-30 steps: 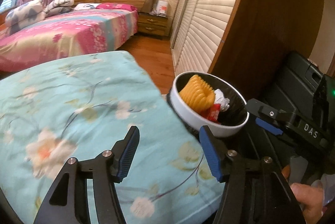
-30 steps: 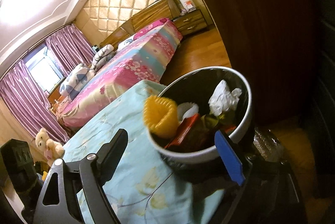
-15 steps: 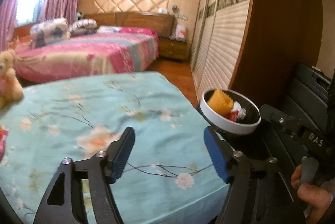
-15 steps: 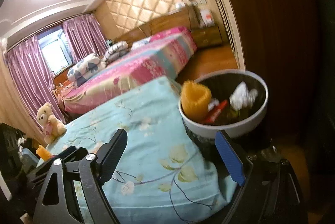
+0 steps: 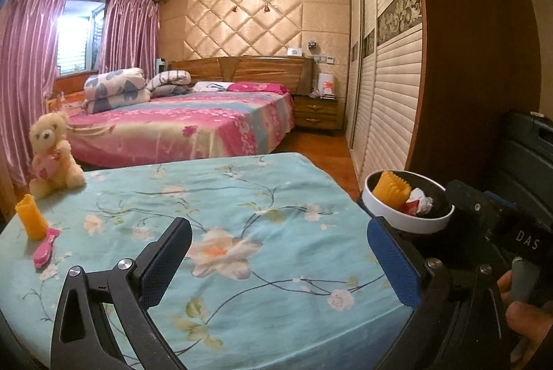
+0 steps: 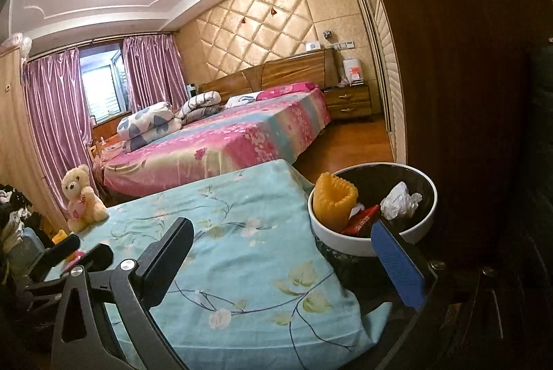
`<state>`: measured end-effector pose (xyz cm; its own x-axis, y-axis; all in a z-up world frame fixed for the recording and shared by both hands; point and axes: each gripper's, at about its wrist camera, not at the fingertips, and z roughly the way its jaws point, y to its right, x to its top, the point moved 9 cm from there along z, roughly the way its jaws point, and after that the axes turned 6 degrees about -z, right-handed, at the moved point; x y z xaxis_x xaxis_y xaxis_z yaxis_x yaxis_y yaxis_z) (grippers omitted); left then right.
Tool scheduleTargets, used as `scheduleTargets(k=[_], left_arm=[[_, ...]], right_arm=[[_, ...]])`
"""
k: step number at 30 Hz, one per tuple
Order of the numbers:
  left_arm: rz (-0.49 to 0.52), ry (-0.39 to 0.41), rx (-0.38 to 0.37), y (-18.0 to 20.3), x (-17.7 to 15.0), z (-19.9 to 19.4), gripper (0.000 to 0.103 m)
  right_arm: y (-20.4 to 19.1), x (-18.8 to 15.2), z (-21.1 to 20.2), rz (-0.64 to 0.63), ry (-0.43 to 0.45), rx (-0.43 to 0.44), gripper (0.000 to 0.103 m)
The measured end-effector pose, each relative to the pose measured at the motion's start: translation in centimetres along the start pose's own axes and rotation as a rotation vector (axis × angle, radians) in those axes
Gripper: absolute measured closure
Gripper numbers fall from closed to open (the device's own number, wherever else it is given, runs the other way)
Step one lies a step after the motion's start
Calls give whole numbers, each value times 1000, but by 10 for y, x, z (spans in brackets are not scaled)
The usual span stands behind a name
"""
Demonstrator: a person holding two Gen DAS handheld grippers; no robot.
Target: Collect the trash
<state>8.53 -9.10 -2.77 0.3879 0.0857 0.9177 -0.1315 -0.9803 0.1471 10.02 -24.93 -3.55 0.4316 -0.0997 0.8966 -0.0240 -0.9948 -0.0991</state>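
Both tools are hanging over the floral table (image 5: 242,197) with nothing between their pads: the left gripper (image 5: 276,252) and the right gripper (image 6: 287,256) have just been opening to full spread, probably readying for another pick. The white bin (image 6: 371,240) is sitting just off the table's right edge, already holding a yellow ribbed cup (image 6: 333,200), a red wrapper (image 6: 361,219) and crumpled paper (image 6: 399,200). A second yellow cup (image 5: 31,219) and a pink brush (image 5: 45,247) are lying at the table's far-left corner beside a teddy bear (image 5: 52,154).

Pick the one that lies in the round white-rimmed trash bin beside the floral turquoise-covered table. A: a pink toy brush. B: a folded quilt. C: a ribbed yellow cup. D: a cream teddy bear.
C: a ribbed yellow cup leans inside the white-rimmed bin, beside crumpled white paper and a red wrapper.
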Motion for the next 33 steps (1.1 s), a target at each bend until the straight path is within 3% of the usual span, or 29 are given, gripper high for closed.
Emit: scheduleTargets(k=[33], left_arm=[[9,30,61,-20,1,3,1]], right_arm=[[-17,-4,-8,-92,46,-29,0]])
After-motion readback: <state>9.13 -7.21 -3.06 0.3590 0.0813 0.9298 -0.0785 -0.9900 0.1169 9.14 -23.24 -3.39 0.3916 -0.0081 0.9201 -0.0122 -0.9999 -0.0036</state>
